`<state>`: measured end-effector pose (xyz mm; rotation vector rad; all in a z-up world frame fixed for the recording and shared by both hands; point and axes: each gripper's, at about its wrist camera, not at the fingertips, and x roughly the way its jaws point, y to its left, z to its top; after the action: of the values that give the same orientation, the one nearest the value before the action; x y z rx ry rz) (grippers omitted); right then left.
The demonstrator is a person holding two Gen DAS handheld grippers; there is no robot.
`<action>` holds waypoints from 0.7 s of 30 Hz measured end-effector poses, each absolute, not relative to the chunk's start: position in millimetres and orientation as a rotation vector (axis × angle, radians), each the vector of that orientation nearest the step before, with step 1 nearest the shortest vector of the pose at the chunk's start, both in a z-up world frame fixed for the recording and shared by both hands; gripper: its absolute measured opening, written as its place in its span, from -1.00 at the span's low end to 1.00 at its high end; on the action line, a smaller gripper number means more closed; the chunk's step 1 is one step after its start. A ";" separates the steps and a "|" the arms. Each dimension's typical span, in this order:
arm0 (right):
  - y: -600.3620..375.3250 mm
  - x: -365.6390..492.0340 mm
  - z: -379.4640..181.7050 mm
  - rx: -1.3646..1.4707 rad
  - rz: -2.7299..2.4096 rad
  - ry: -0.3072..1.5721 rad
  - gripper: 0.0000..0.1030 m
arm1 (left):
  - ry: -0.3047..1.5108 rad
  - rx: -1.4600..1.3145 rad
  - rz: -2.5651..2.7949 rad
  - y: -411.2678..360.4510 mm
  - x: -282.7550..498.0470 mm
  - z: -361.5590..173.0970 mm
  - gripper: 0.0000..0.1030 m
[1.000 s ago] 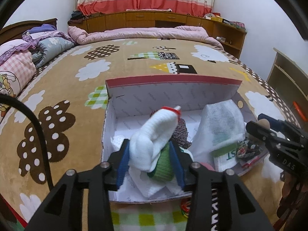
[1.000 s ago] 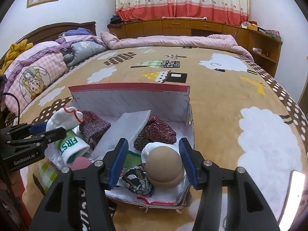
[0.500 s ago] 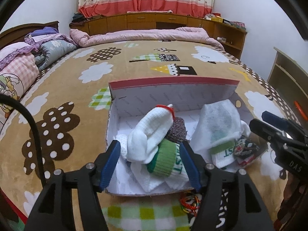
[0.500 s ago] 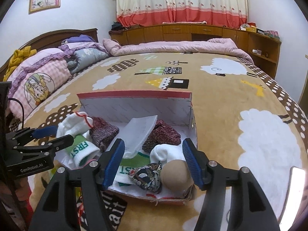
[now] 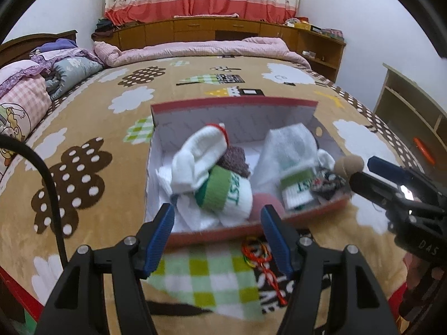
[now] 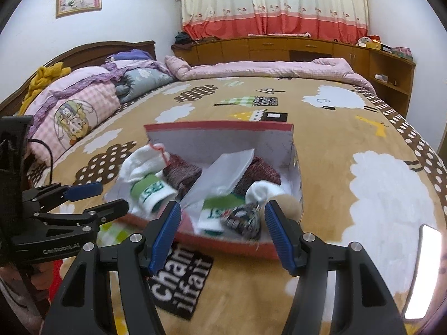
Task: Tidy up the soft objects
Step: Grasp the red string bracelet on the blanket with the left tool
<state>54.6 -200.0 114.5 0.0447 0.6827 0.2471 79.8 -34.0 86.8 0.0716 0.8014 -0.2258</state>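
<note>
Backing off now, both tongs: a second ago closed in on socks inside the box, now pulled clear of its near wall. Left tongs (image 5: 218,234) spread wide and empty, blue pads hanging just outside the box (image 5: 223,230); right tongs (image 6: 220,231) equally wide, nothing between them, poised at the near right corner.

Moving outward: white sock (image 5: 198,162) and green-cuffed sock (image 5: 223,192) dropped in a loose heap at the left of the box, propped on each other. Maroon knit (image 6: 181,171) behind them, a white mesh pouch (image 6: 226,170) leaning across the middle, a second green-cuffed sock (image 6: 212,217), a patterned bundle (image 6: 243,220) and a tan ball (image 6: 290,202) crammed at the right end. Looks mostly done, then: soft things gathered in the box, though tumbled rather than neat. Left over, by the look of it: a tangle of coloured bands (image 5: 257,254) lying on the blanket (image 5: 83,139) just outside the near wall, between the left pads, and perhaps some straightening.

Room to move: plenty. Blanket bare and flat on every side of the box, pillows (image 6: 72,111) well away at the left. Worth minding: the tall back wall, the low near rim, and the ball riding at rim height in the corner, liable to roll out if nudged.
</note>
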 end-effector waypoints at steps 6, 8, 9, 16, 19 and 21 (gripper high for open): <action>-193.4 35.6 108.5 0.018 0.259 0.689 0.24 | 0.834 0.058 -0.266 -41.1 67.1 74.6 0.32; -193.9 31.5 106.6 0.020 0.257 0.688 0.24 | 0.849 0.062 -0.283 -45.8 64.5 68.0 0.32; -194.5 30.0 105.6 0.023 0.257 0.689 0.24 | 0.855 0.065 -0.288 -48.4 64.1 64.9 0.32; -201.8 23.7 93.5 0.043 0.241 0.718 0.24 | 0.909 0.087 -0.302 -65.8 67.3 37.9 0.06; -205.2 22.7 87.6 0.056 0.238 0.731 0.24 | 0.934 0.099 -0.286 -70.8 71.4 26.2 -0.09; -208.1 23.2 83.3 0.066 0.238 0.737 0.24 | 0.949 0.104 -0.275 -72.5 74.7 20.4 -0.13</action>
<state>23.2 -208.1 83.3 0.0657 0.7375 0.2382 74.7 -72.5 20.4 0.1042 0.9486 -0.2747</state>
